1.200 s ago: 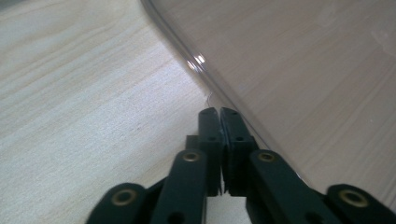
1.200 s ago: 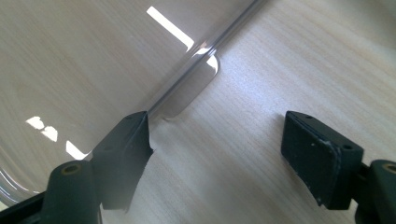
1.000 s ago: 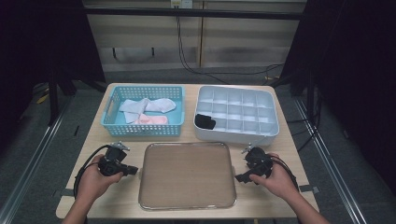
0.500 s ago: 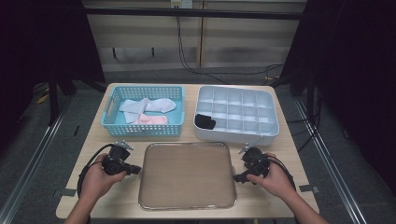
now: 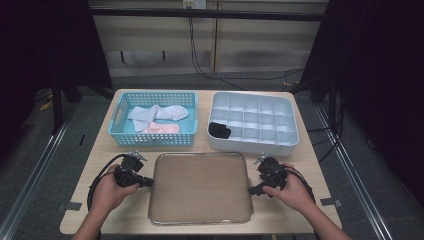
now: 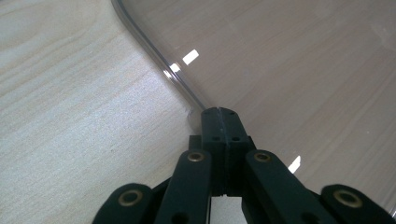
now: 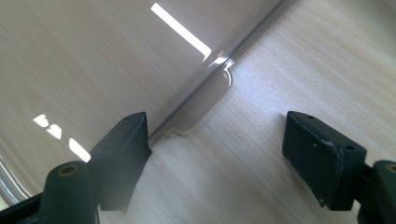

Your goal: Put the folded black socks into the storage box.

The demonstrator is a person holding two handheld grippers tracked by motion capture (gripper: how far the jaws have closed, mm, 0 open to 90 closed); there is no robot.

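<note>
High view: the metal tray (image 5: 200, 156) lies at the near middle of the tabletop (image 5: 102, 150), with a blue basket (image 5: 155, 140) and a white divided box (image 5: 252, 147) behind it. The left claw (image 5: 147, 183) has crept slightly closer to the tray's left edge. The right claw (image 5: 252, 190) has stayed at its right edge.

Left gripper view: the left claw (image 6: 219, 114) is pressed together, its tips against the tray (image 6: 149, 46) rim and nothing visibly between them.

Right gripper view: the right claw (image 7: 224, 140) stands apart, straddling the tray (image 7: 252, 32) lip. Judging by this, neither side has a grip on the tray yet.
</note>
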